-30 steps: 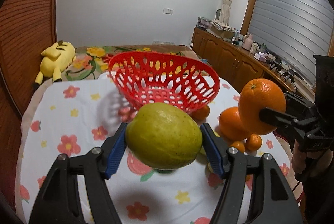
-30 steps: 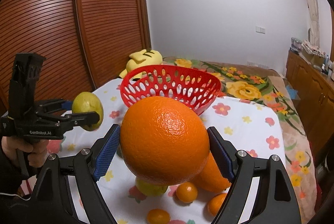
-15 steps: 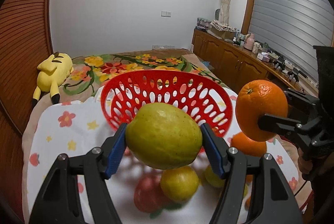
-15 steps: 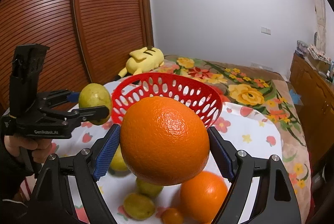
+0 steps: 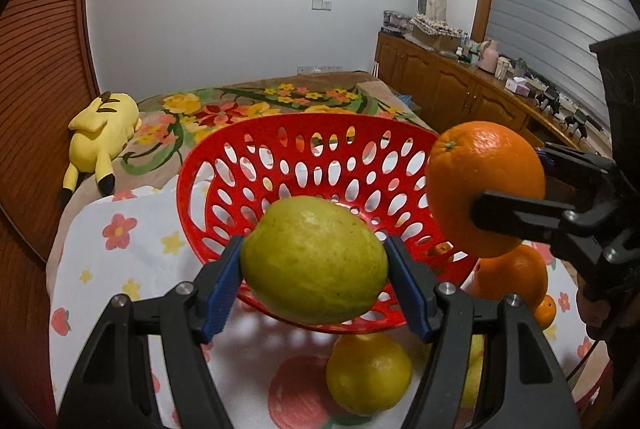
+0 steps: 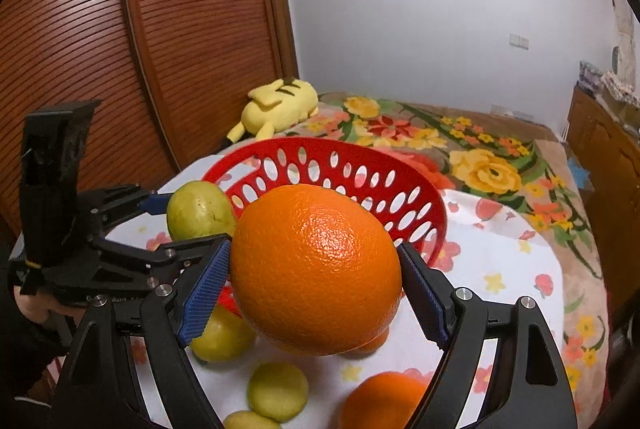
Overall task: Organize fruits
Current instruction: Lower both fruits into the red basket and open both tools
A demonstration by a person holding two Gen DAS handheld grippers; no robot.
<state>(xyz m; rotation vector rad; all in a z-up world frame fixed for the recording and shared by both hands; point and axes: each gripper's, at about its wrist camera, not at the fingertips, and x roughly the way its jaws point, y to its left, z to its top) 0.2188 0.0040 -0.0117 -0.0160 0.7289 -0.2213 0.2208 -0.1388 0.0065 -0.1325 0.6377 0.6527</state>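
While both fruits hang short of the bowl: two loaded grippers, one red perforated plastic basket.

Left gripper clamps a yellow-green round guava-like fruit; right gripper clamps a large round orange. Basket lies straight ahead of and below both, left apparently nearer. Loose fruit sits beneath on the floral tablecloth.

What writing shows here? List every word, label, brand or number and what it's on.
Left gripper: small white print on its body, partly behind the right gripper, too blurred to read.
Sideboard: labels on its clutter too small to read.
Green fruit, orange, red basket: no writing.
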